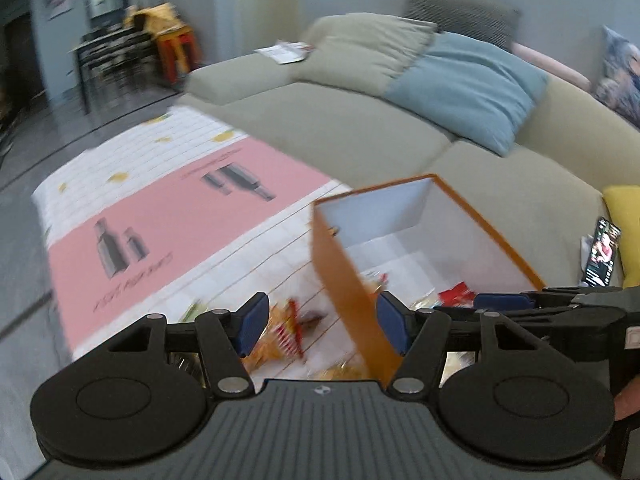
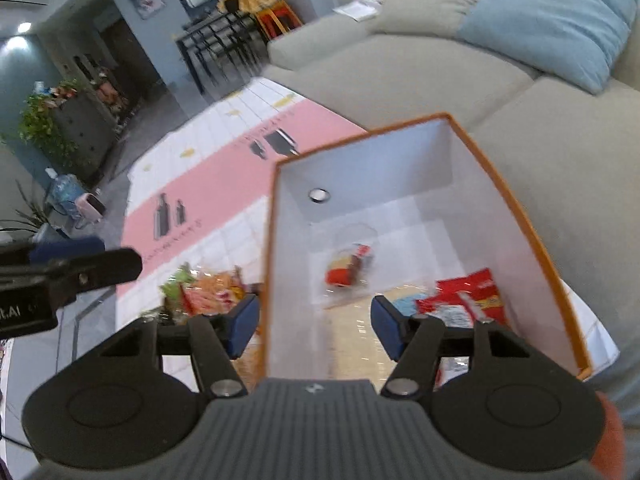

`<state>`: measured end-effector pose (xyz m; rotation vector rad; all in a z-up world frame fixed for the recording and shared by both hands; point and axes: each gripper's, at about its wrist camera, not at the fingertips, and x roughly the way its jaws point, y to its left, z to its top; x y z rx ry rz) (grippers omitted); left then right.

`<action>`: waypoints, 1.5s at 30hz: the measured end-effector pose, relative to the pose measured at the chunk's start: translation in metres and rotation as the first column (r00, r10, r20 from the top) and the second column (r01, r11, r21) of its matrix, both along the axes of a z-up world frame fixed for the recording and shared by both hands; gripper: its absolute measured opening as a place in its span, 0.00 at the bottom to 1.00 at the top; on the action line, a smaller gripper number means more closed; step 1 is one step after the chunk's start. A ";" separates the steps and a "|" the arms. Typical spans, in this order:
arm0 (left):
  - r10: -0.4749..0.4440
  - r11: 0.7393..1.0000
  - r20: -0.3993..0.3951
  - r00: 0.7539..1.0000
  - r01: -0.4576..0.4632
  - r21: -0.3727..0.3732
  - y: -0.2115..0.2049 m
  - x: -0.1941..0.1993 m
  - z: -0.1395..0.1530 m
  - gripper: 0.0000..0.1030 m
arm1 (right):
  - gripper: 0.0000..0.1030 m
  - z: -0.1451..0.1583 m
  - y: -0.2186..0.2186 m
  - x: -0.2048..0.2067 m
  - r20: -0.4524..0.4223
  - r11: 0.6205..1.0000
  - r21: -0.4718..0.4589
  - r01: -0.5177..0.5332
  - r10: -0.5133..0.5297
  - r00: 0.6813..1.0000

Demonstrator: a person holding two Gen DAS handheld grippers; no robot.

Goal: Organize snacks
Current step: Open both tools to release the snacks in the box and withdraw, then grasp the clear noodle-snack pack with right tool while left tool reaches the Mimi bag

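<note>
An orange box (image 1: pixel 340 280) with a white inside stands on a low table with a pink-and-white cloth (image 1: pixel 168 216). The box also shows in the right wrist view (image 2: pixel 532 236), holding a clear packet with a red and yellow snack (image 2: pixel 348 270), a red packet (image 2: pixel 472 292) and a pale flat packet (image 2: pixel 356 336). Loose snack packets (image 2: pixel 208 292) lie on the cloth left of the box, also in the left wrist view (image 1: pixel 280 332). My left gripper (image 1: pixel 320 324) is open and empty above the box's left wall. My right gripper (image 2: pixel 314 326) is open and empty, astride that same wall.
A grey sofa (image 1: pixel 360 128) with beige and blue cushions (image 1: pixel 468 84) runs behind the table. A phone (image 1: pixel 600 256) stands on the sofa by a yellow cushion (image 1: pixel 624 220). Dining chairs (image 2: pixel 216 48) and plants (image 2: pixel 44 124) stand farther off.
</note>
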<state>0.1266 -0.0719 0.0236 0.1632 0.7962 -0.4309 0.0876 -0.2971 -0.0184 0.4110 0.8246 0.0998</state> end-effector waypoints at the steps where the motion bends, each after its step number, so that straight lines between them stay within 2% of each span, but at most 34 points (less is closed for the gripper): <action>1: 0.022 1.000 -0.010 1.000 -0.022 -0.004 0.009 -0.003 -0.003 0.70 | 0.60 0.000 0.006 -0.002 0.004 1.000 0.013 -0.017 0.017 1.000; 3: 0.073 0.997 -0.030 0.997 -0.074 -0.007 0.023 -0.008 -0.011 0.68 | 0.60 -0.001 0.021 -0.005 0.007 0.997 0.051 -0.066 0.065 0.998; 5: 0.109 0.994 -0.040 0.993 -0.110 -0.019 0.037 -0.014 -0.019 0.65 | 0.55 -0.002 0.038 -0.007 0.005 0.995 0.040 -0.096 0.096 0.995; 8: 0.125 0.992 -0.025 0.992 -0.124 0.014 0.048 -0.024 -0.033 0.63 | 0.55 -0.003 0.066 -0.013 0.002 0.986 -0.036 -0.165 0.165 0.986; 12: 0.155 0.987 0.034 0.987 -0.156 0.039 0.059 -0.038 -0.046 0.63 | 0.54 -0.009 0.101 -0.019 0.006 0.951 -0.199 -0.235 0.241 0.970; 15: 0.164 0.986 -0.019 0.986 -0.163 0.023 0.067 -0.034 -0.057 0.63 | 0.49 -0.021 0.118 -0.021 -0.008 0.920 -0.284 -0.270 0.280 0.960; 20: 0.191 0.982 -0.127 0.973 -0.190 0.021 0.082 -0.026 -0.083 0.64 | 0.47 -0.044 0.139 -0.013 -0.053 0.889 -0.358 -0.285 0.285 0.957; 23: 0.206 0.978 -0.146 0.968 -0.207 0.008 0.091 -0.027 -0.093 0.64 | 0.47 -0.055 0.151 -0.007 -0.067 0.861 -0.411 -0.300 0.300 0.952; 27: 0.213 0.977 -0.150 0.965 -0.206 0.059 0.093 -0.023 -0.100 0.64 | 0.47 -0.070 0.167 -0.002 -0.105 0.810 -0.495 -0.315 0.304 0.947; 32: 0.203 0.979 -0.176 0.963 -0.194 0.069 0.094 -0.016 -0.109 0.64 | 0.57 -0.092 0.178 0.011 -0.190 0.781 -0.518 -0.349 0.293 0.937; 37: 0.203 0.978 -0.212 0.956 -0.188 0.087 0.096 -0.008 -0.121 0.64 | 0.59 -0.108 0.184 0.021 -0.247 0.751 -0.540 -0.379 0.289 0.925; 39: 0.200 0.979 -0.224 0.954 -0.186 0.084 0.097 -0.006 -0.123 0.64 | 0.63 -0.113 0.189 0.022 -0.262 0.724 -0.564 -0.396 0.298 0.918; 41: 0.202 0.978 -0.231 0.952 -0.185 0.093 0.097 -0.003 -0.126 0.65 | 0.71 -0.118 0.195 0.022 -0.279 0.697 -0.582 -0.418 0.312 0.908; 45: 0.191 0.981 -0.249 0.949 -0.174 0.088 0.097 0.001 -0.130 0.65 | 0.73 -0.119 0.194 0.022 -0.277 0.696 -0.581 -0.422 0.318 0.907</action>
